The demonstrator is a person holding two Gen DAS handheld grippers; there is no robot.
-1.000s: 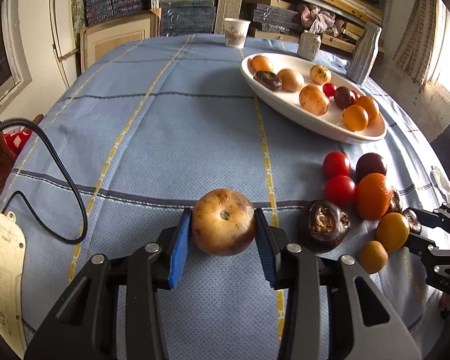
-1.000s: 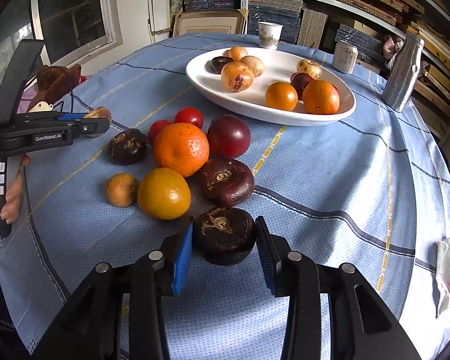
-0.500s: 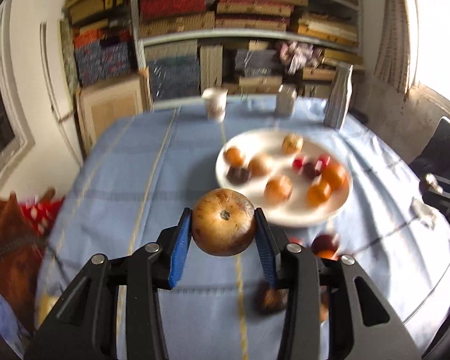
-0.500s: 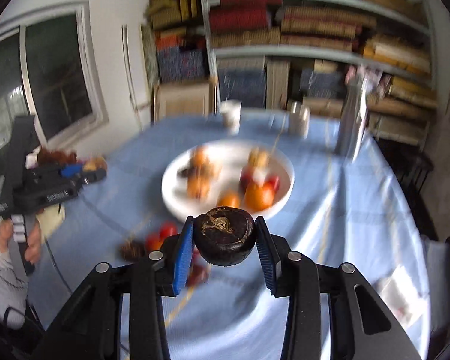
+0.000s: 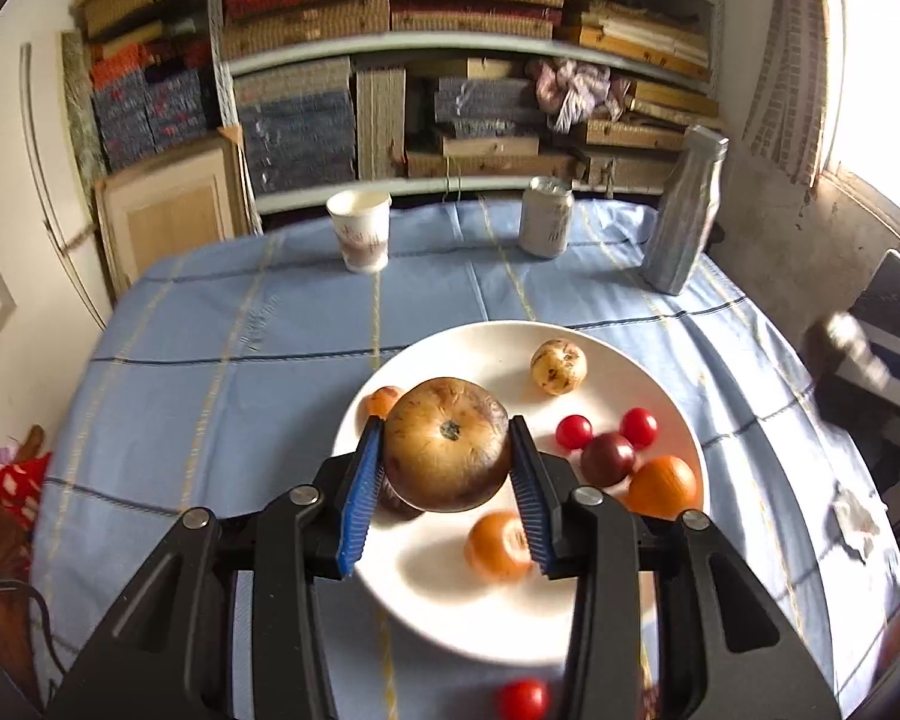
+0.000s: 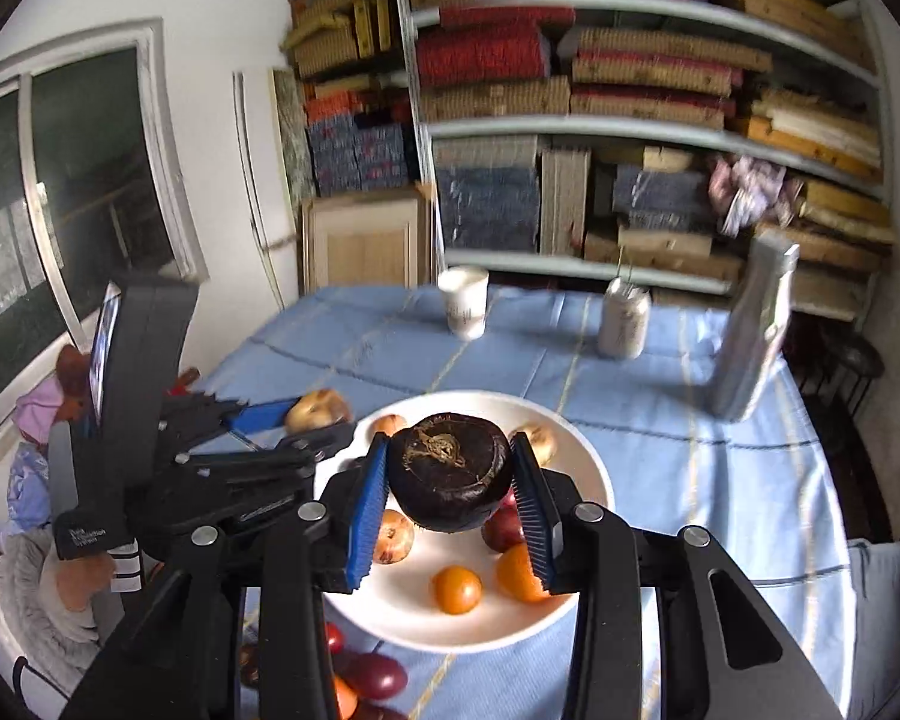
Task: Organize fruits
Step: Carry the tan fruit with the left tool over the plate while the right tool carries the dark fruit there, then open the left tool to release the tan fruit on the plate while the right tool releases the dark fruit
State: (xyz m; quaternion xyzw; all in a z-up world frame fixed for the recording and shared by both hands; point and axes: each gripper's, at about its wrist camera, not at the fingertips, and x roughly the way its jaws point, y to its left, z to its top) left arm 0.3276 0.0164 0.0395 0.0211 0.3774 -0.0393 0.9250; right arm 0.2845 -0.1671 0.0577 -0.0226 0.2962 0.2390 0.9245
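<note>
My left gripper (image 5: 447,468) is shut on a round brown fruit (image 5: 447,444) and hangs above the left part of the white plate (image 5: 498,342). On that plate lie a pale speckled fruit (image 5: 558,366), two small red fruits (image 5: 573,431), a dark plum (image 5: 607,457) and oranges (image 5: 661,485). My right gripper (image 6: 450,483) is shut on a dark purple-brown fruit (image 6: 448,469), also held above the plate (image 6: 588,462). In the right wrist view the left gripper (image 6: 294,420) with its brown fruit (image 6: 317,410) sits at the plate's left rim. Loose fruits (image 6: 375,675) lie on the cloth in front of the plate.
A paper cup (image 5: 360,228), a can (image 5: 545,215) and a tall silver carton (image 5: 684,210) stand on the far side of the blue tablecloth (image 5: 210,324). Packed shelves (image 5: 450,60) rise behind the table. A hand (image 6: 78,576) grips the left tool's handle.
Both grippers rose from the cloth with their fruits and travelled toward the plate; they now hang over it. The loose fruit pile has dropped below and behind the fingers.
</note>
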